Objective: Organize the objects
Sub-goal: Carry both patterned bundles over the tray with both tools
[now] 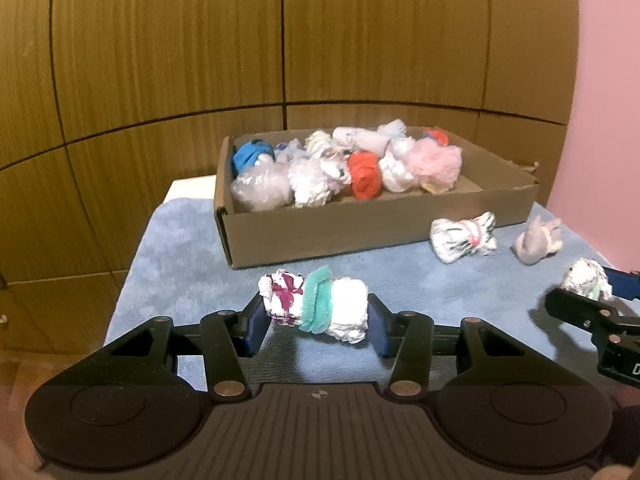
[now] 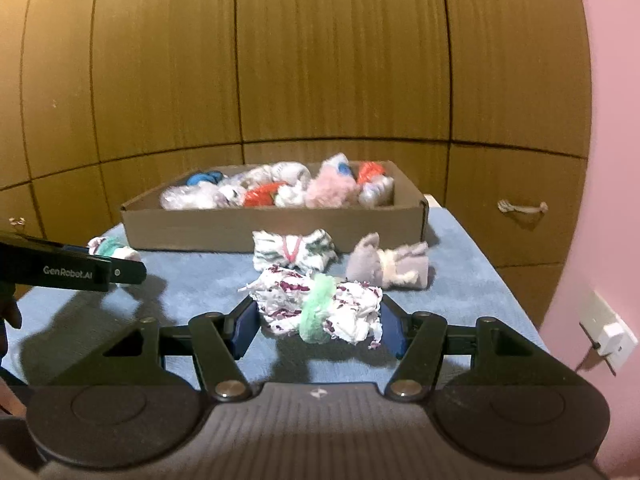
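Bundles gripped in both tongs before the cardboard box

Left tongs (image 1: 316, 320) are seen closed partway on a white bundle with a teal band (image 1: 314, 307), both blue pads pressed against its ends; the bundle is held just above the blue cloth (image 1: 192, 248) that covers the worktop. Right tongs (image 2: 318, 322) are likewise closed partway on a white-and-purple speckled bundle with a green band (image 2: 318, 310), pads touching it on either side. No earlier picture is given, so only this clamped state is told.

Behind both bundles a shallow cardboard box (image 1: 340, 226) is set on the cloth, and it is filled with many tied bundles in white, pink, red and blue. Just in front of its near wall, a striped white bundle tied with a pink band (image 1: 464, 236) and a greyish-pink bundle (image 1: 538, 240) are laid on the cloth, near each other but apart.

Wooden panelled doors (image 1: 280, 40) are seen behind the worktop, and a pink wall (image 2: 608, 160) with a white socket and plug (image 2: 608, 338) to the right.
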